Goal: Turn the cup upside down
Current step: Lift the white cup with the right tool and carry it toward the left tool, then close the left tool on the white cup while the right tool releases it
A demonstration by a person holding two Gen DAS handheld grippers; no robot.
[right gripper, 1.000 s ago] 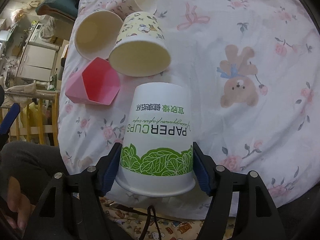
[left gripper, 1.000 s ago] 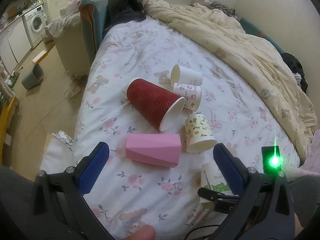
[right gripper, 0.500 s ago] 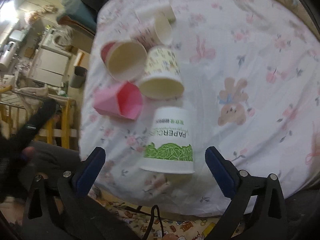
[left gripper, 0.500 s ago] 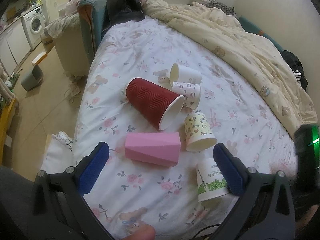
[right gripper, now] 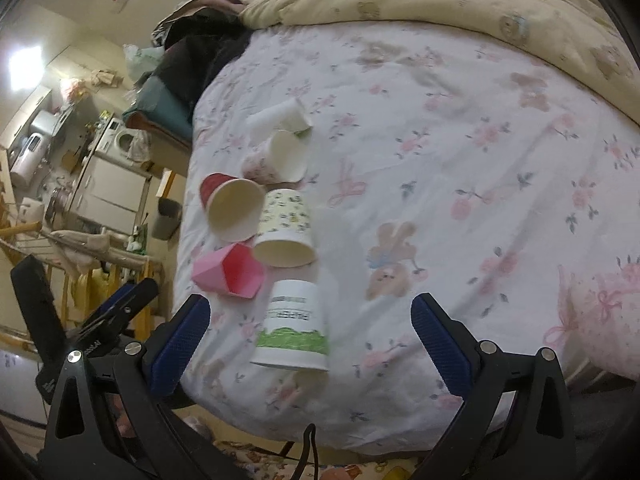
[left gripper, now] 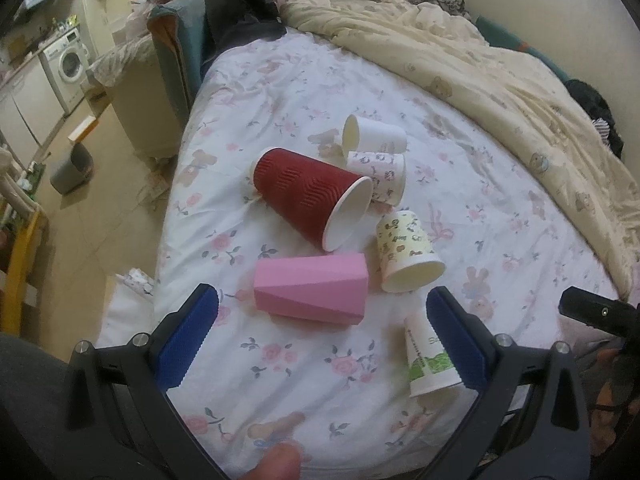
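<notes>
A white paper cup with a green leaf band stands upside down near the bed's front edge; in the left wrist view this white-and-green cup is partly hidden behind a blue finger. My right gripper is open and pulled back from it, fingers well apart on either side. My left gripper is open too, hovering low over the sheet in front of the pink faceted cup, which lies on its side. A red ribbed cup and a yellow patterned cup also lie tipped over.
Two more small paper cups lie on their sides farther back. A cream quilt covers the right side of the floral bedsheet. The bed's left edge drops to the floor, where a grey bin stands.
My right gripper let go of the white-and-green cup, opened wide and drew back and up. The cup stays standing upside down. The left gripper barely moved.
</notes>
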